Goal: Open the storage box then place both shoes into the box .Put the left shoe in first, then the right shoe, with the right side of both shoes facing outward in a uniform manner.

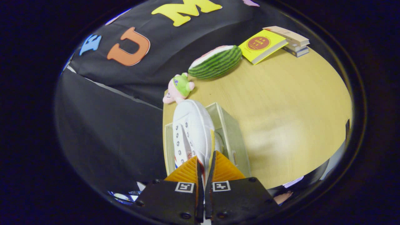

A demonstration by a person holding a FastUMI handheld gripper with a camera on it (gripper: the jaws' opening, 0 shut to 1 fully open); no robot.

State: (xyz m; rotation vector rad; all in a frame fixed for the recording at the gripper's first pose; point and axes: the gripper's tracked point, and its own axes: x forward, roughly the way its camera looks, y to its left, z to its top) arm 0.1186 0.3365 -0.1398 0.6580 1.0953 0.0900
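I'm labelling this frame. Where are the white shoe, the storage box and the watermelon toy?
white shoe (190, 128): gripper view, laced upper, ahead of the jaws shut on it.
storage box (232, 136): gripper view, its right wall.
watermelon toy (218, 64): gripper view, striped green rind.

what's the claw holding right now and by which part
The claw is shut on the white shoe, pinching the thin rim at its heel end, above the open storage box.

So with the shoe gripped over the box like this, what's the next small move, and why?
Probably lower it into the box. The gripper has its jaws nearly shut on the white shoe, which hangs above the open box with its toe pointing away toward the doll.
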